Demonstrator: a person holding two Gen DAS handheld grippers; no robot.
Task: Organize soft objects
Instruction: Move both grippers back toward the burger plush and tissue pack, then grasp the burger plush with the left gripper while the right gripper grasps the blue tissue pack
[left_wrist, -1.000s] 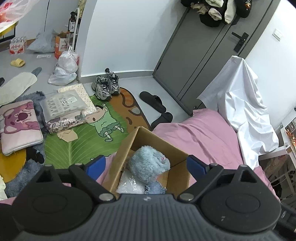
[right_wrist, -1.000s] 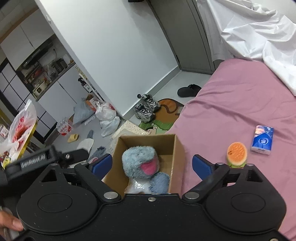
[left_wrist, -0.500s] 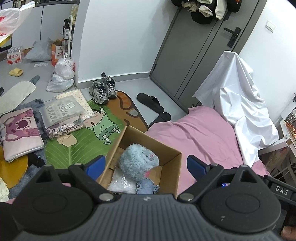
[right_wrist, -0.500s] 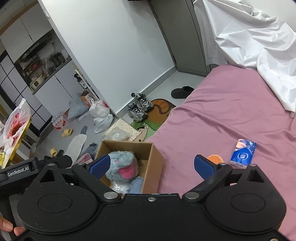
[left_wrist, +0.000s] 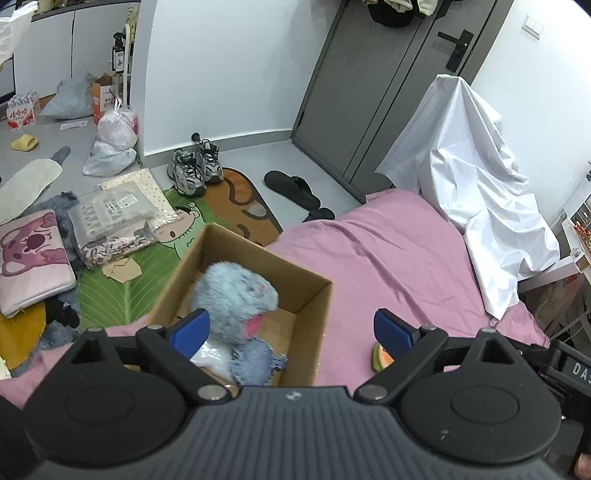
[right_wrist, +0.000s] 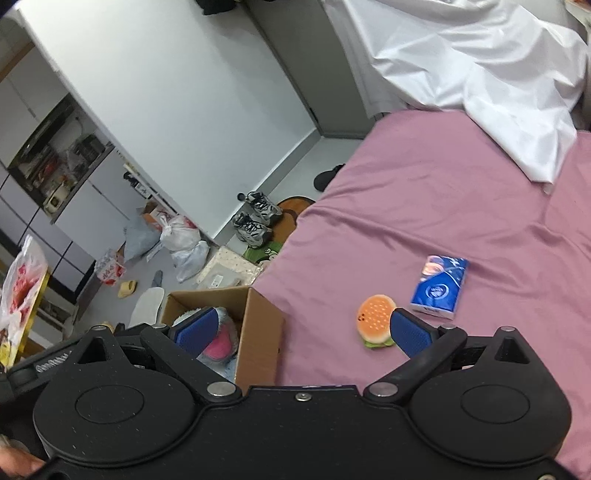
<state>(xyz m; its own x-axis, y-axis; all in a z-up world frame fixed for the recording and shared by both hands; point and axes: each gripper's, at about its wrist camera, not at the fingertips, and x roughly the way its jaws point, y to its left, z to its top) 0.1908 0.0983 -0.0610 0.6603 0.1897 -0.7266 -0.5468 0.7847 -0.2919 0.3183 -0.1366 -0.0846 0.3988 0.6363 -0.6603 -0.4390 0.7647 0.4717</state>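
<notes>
Right gripper (right_wrist: 301, 330) (empty) faces burger toy (right_wrist: 375, 325).

Small bedroom, white walls (left_wrist: 221, 74), grey floor (left_wrist: 251, 155). Grey door (left_wrist: 369, 96) with black handle, clothes hung above it. Bed with pink sheet (left_wrist: 388, 258), white cloth (left_wrist: 472, 166) draped at its far end. Cartoon floor mat (left_wrist: 122, 284) beside the bed, grey sneakers (left_wrist: 194, 166) by the wall. White kitchen cabinets (right_wrist: 74, 206) beyond. Even indoor light.

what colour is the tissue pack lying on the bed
The tissue pack is blue with white print, and shows best in the right wrist view.
</notes>
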